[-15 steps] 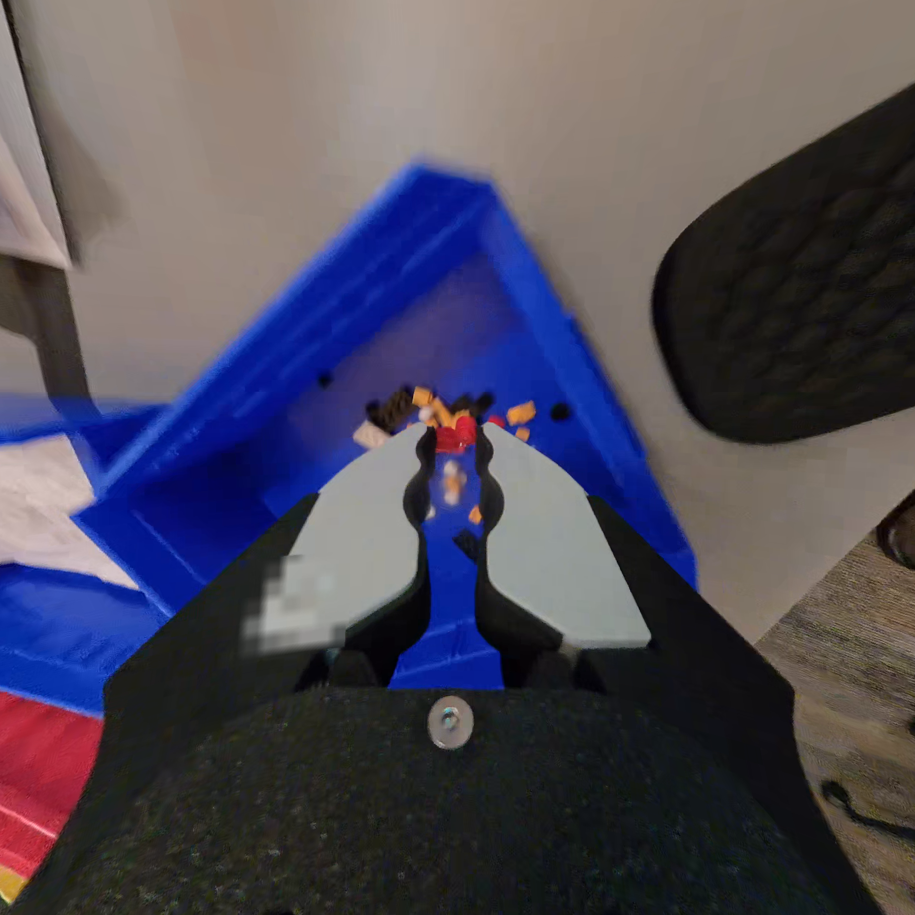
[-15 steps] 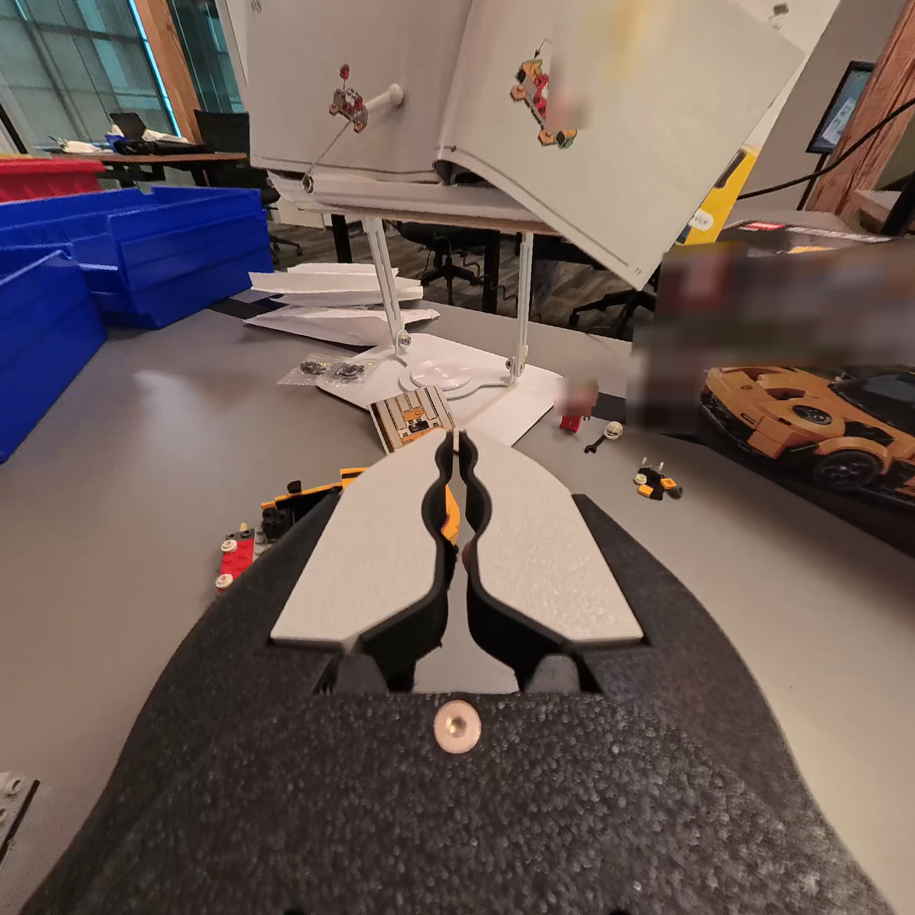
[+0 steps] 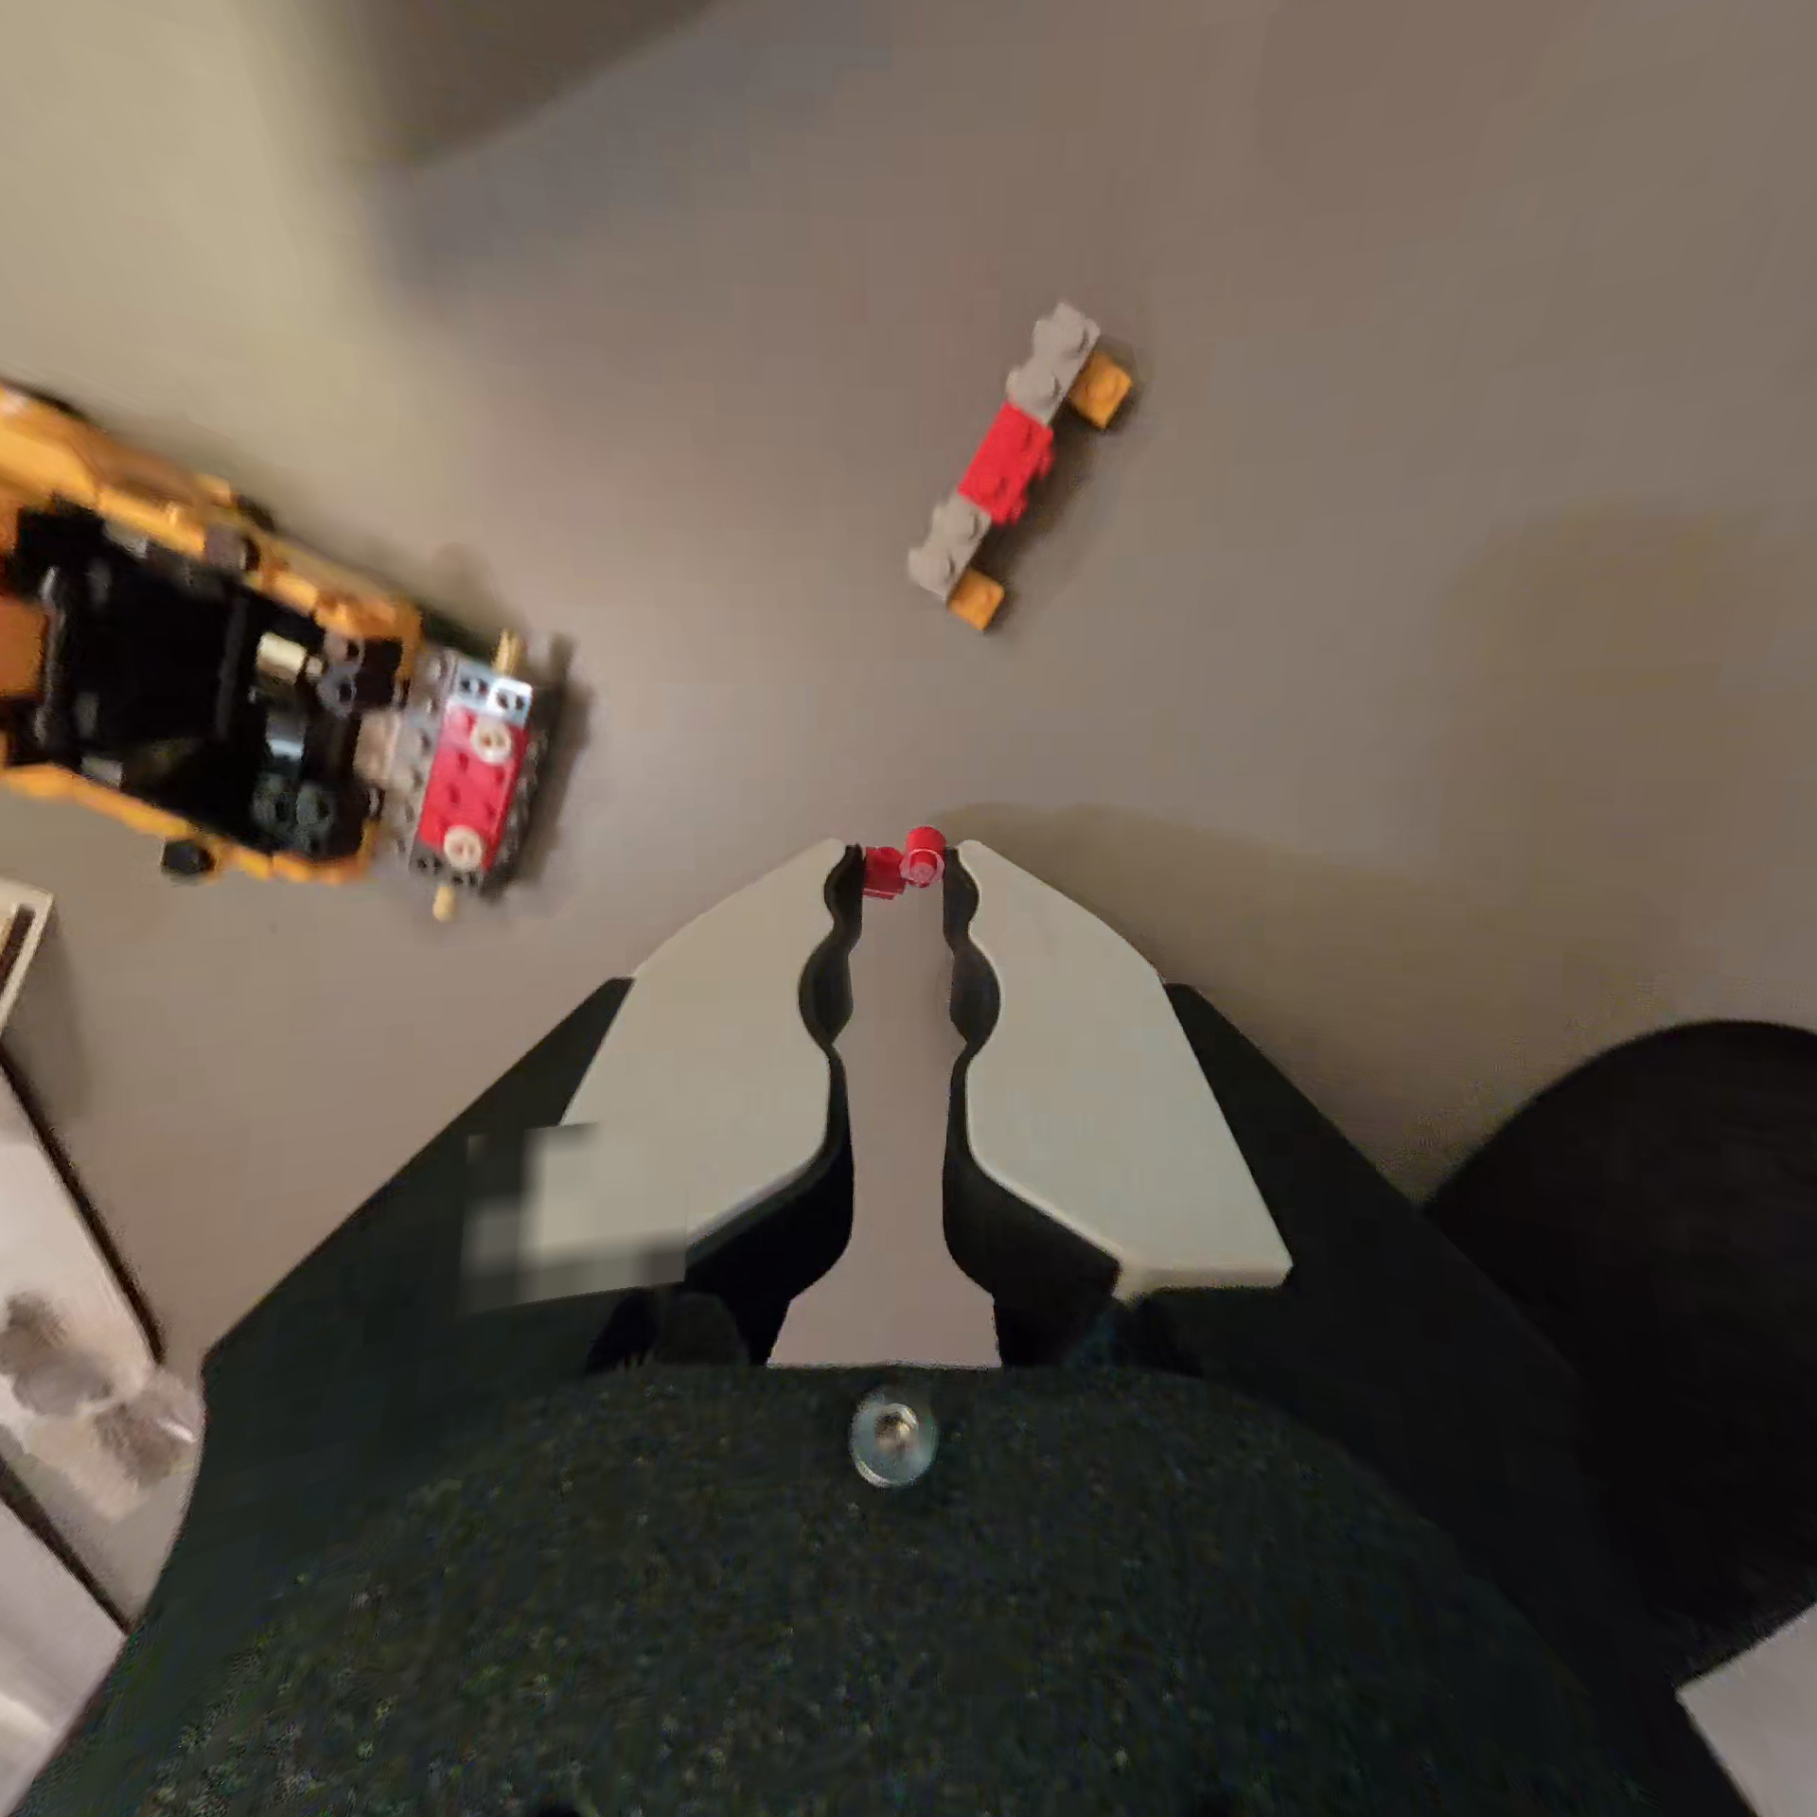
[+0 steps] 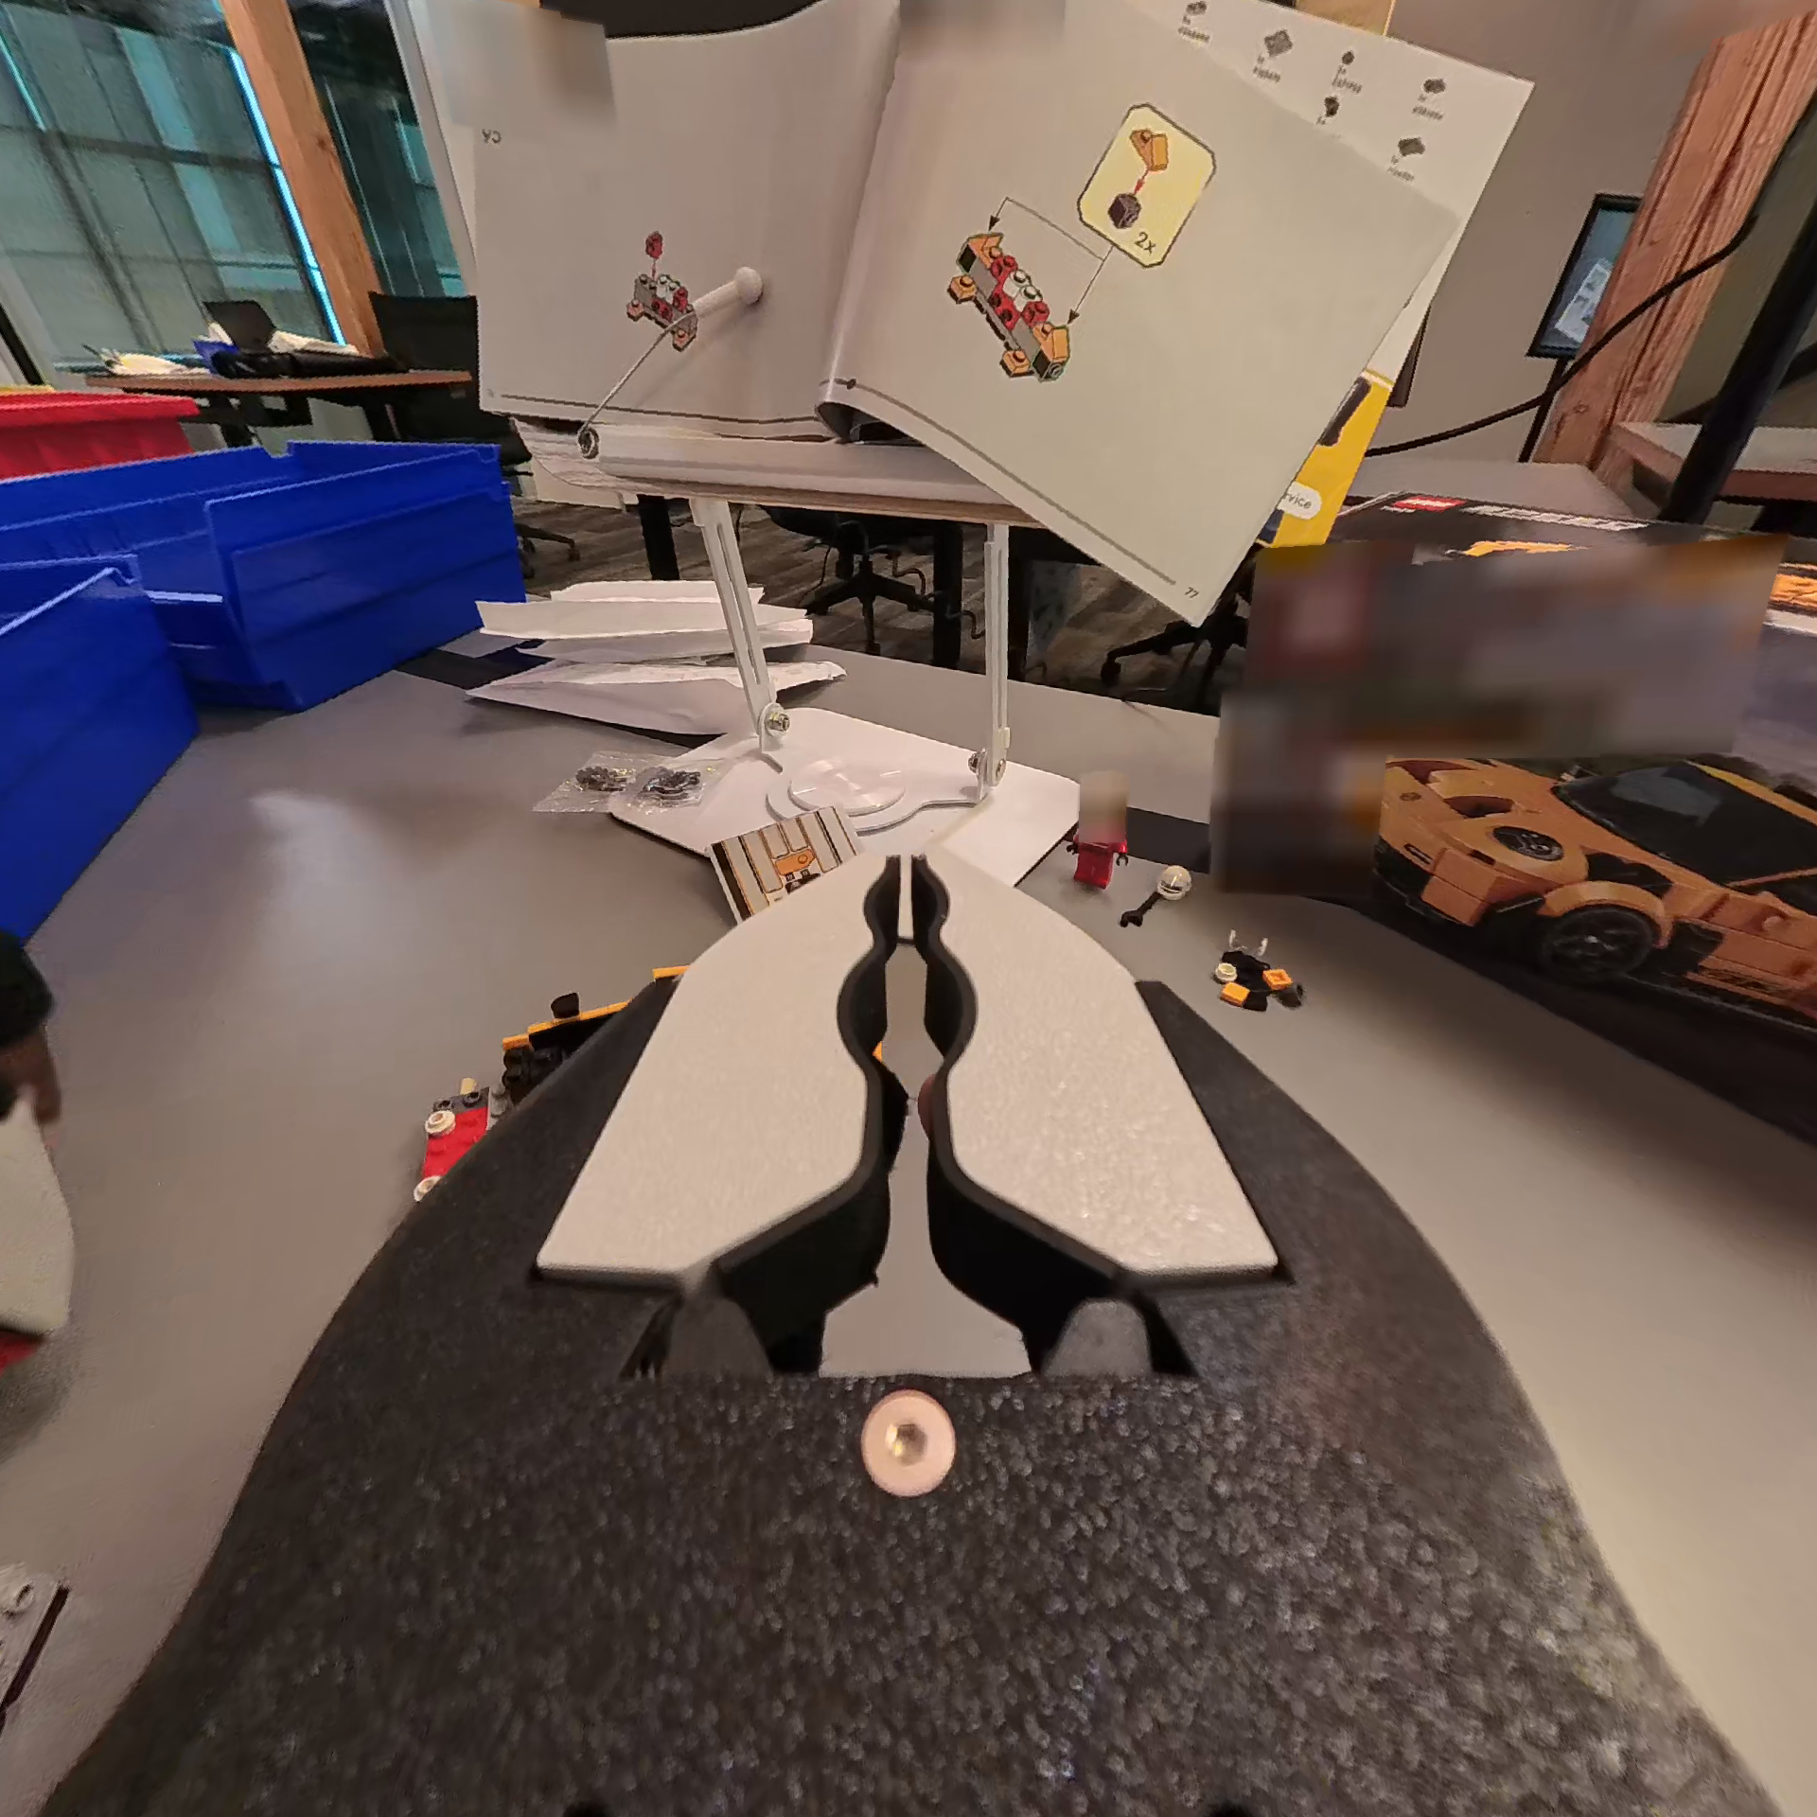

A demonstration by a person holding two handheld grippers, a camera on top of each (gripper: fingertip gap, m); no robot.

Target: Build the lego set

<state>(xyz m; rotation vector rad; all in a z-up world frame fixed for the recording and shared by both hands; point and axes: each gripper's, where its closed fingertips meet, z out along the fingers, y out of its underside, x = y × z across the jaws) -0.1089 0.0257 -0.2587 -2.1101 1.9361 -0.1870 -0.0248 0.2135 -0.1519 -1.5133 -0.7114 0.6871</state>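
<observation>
The left tongs (image 3: 893,865) are closed on a small red stud piece (image 3: 903,867), pinched at the very tips above the worktop (image 3: 1377,492). The grey-and-red sub-assembly (image 3: 1023,462) lies ahead and a little to the right, apart from the tongs, its long axis slanting away toward upper right. We judge the left tongs nearer to it. Our right tongs (image 4: 907,870) are almost closed and seem empty.

Grey table (image 4: 295,934), car build (image 3: 246,728), subassembly (image 3: 1023,462).
</observation>
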